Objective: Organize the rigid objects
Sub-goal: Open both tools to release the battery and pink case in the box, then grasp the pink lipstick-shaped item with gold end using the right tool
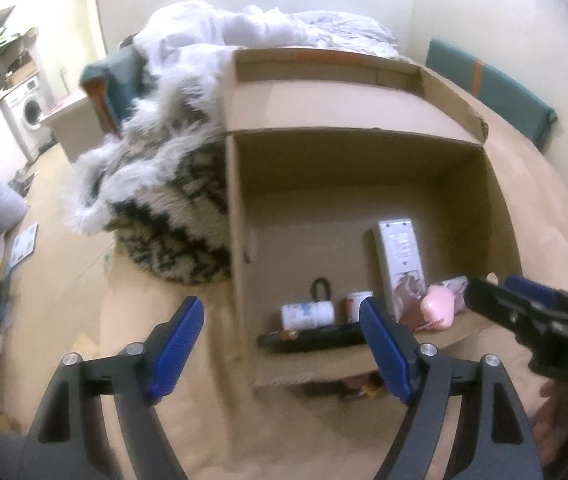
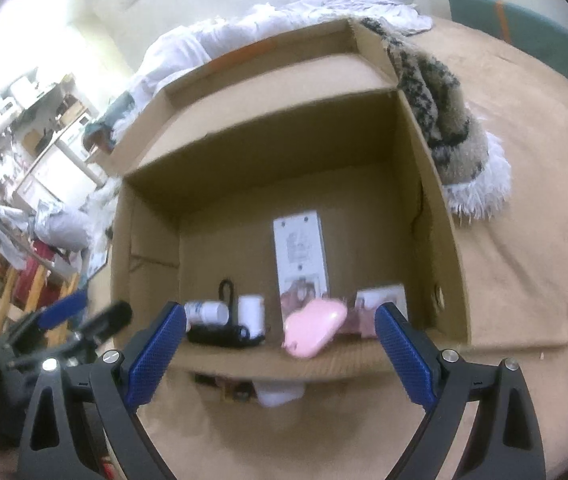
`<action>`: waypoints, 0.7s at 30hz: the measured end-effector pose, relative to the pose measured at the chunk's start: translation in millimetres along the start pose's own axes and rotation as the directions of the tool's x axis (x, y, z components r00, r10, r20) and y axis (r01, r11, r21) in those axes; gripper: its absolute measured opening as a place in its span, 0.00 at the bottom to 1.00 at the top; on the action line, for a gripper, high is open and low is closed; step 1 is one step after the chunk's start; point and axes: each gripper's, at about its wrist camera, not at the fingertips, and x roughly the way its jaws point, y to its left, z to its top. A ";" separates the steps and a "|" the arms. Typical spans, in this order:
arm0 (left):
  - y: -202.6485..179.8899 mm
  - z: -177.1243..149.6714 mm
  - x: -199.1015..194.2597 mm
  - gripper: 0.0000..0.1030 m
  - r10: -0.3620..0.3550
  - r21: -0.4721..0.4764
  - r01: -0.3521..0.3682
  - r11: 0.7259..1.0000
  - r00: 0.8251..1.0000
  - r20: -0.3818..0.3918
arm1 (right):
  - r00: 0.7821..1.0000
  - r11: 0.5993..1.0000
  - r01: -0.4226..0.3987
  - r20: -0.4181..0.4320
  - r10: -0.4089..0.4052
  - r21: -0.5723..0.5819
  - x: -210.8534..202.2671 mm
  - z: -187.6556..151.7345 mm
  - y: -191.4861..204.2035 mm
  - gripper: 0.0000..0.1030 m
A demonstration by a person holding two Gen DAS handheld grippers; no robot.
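Since the cardboard box (image 2: 436,216) already has a row of small hard things along its near wall, the job looks partly done, and I think this is a pause between one drop and the next pick; inside the box lies a long white remote (image 2: 301,252), flat on the floor with its far end pointing to the back wall; just in front of it sits a pink shell-shaped case (image 2: 314,330), touching the remote's near end; to the right of that is a small white packet (image 2: 380,304); to the left are a white pill bottle (image 2: 208,312) on its side, a white jar (image 2: 251,312) standing up, and a black flashlight-like thing (image 2: 220,336) lying across in front of them; the right gripper (image 2: 280,350) hangs above the near rim with its jaws wide apart and nothing in them; the left gripper (image 1: 280,348) is near the left wall of the box, jaws also wide and holding nothing; more things peek out under the near flap, too blurry to name; next, I guess, a hand must reach down to one of those and close on it; a furry blanket (image 1: 164,184) leans on the box, all on a tan bedspread (image 2: 524,240).
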 end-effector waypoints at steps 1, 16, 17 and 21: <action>4.9 -2.7 -2.5 0.76 0.008 -0.009 -0.008 1.000 1.000 -0.003 | 1.000 1.000 -0.002 -0.010 0.002 0.007 -0.8 -5.7 0.9 0.98; 70.8 -36.6 -32.0 0.76 0.027 -0.256 -0.051 0.965 0.995 -0.095 | 0.991 0.999 -0.014 -0.135 0.020 0.048 16.0 -49.4 15.7 0.98; 70.0 -39.9 -32.2 0.76 0.036 -0.249 -0.061 0.966 0.994 -0.106 | 0.990 0.998 -0.026 -0.139 0.034 0.058 17.4 -49.2 14.8 0.98; 70.1 -46.4 -28.5 0.76 0.056 -0.263 -0.094 0.960 0.987 -0.150 | 0.959 0.970 -0.179 -0.192 0.210 0.167 31.2 -51.2 15.2 0.78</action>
